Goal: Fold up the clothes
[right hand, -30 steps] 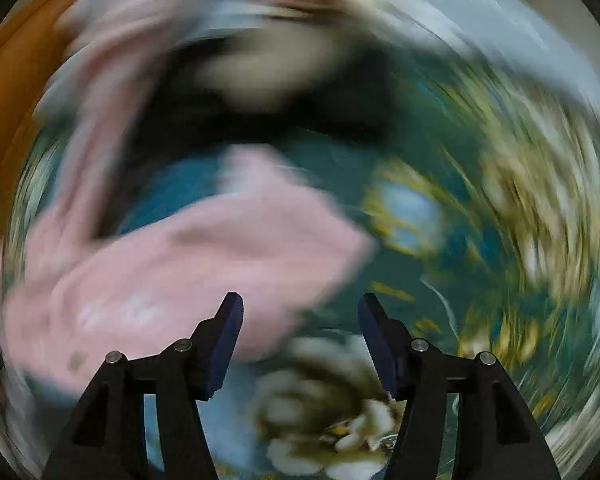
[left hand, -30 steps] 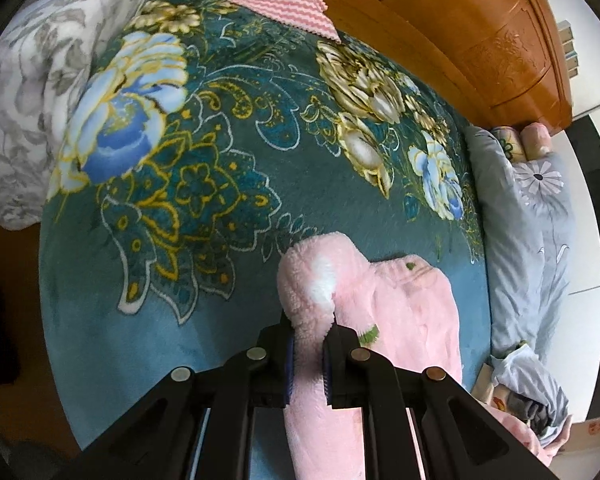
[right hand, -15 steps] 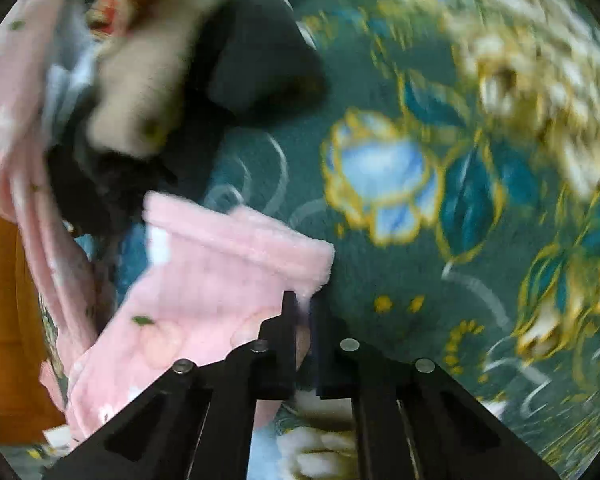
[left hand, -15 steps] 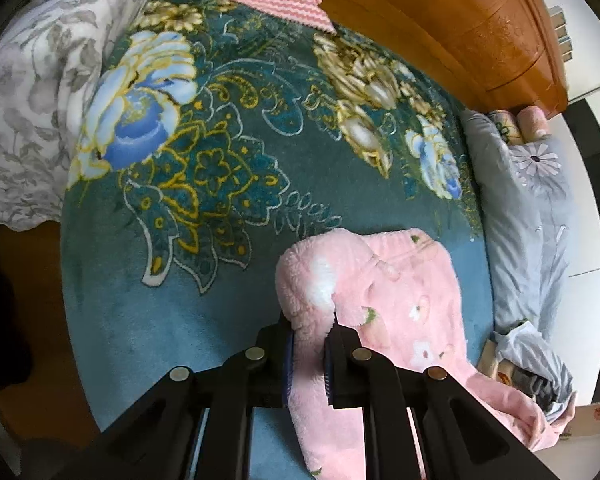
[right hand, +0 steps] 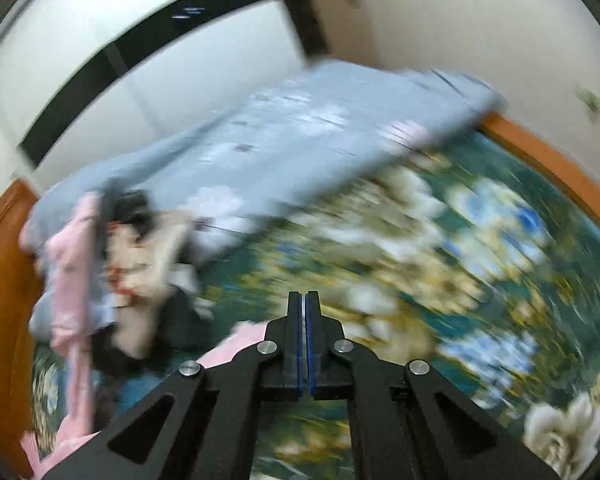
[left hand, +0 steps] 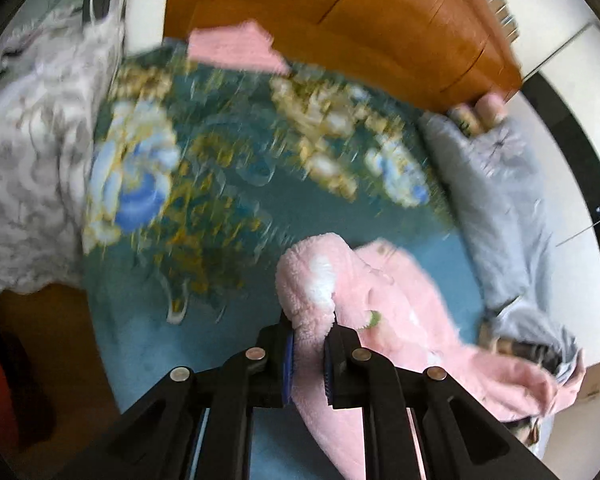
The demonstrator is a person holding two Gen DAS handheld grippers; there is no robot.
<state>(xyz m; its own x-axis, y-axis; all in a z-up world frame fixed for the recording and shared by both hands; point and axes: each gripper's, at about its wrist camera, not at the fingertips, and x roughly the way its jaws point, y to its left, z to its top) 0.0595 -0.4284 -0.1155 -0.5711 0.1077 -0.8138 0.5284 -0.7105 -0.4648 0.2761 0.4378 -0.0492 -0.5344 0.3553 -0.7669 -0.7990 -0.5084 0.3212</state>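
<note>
A pink fleece garment (left hand: 400, 312) lies on the teal flowered blanket (left hand: 220, 184), trailing off to the right. My left gripper (left hand: 309, 326) is shut on a thick fold at its near end, and the fleece bulges above the pads. In the right wrist view my right gripper (right hand: 303, 298) is shut, its blue pads pressed together with no cloth showing between them. A strip of the pink garment (right hand: 232, 346) peeks out just beside its left finger, and I cannot tell whether it is caught. This view is blurred by motion.
A folded pink striped cloth (left hand: 236, 46) lies by the wooden headboard (left hand: 380, 20). A grey-blue duvet (right hand: 280, 152) runs along the blanket's far side. A heap of mixed clothes (right hand: 140, 256) sits at its end. Grey flowered bedding (left hand: 32, 160) lies at the left.
My right gripper went from open to shut at the pink garment's corner, then swung up toward the duvet. The left gripper rose a little, still gripping the fleece.
</note>
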